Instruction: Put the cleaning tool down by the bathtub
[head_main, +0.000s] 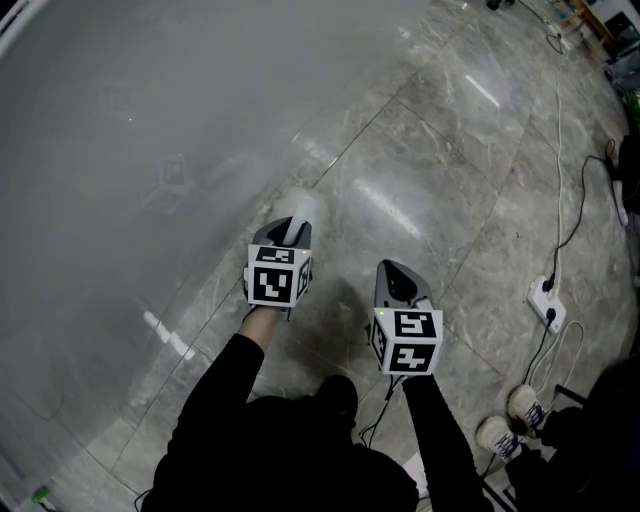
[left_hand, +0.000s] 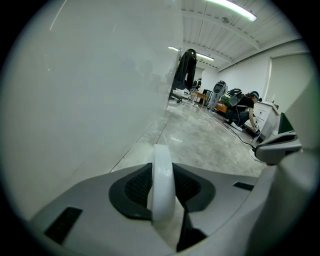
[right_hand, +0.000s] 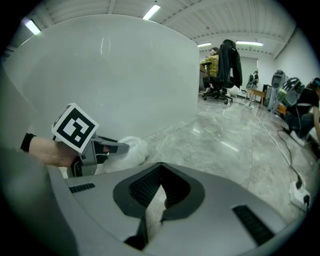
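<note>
The floor (head_main: 440, 170) is glossy grey marble tile with thin pale joints. The white bathtub (head_main: 120, 150) stands on it at the left, its curved wall meeting the tiles. At that wall's foot is the fluffy white cleaning tool (head_main: 300, 205); whether it touches the floor cannot be told. To the right lie a white power strip (head_main: 547, 303), a black cable (head_main: 578, 215) and a pair of white shoes (head_main: 510, 422).
</note>
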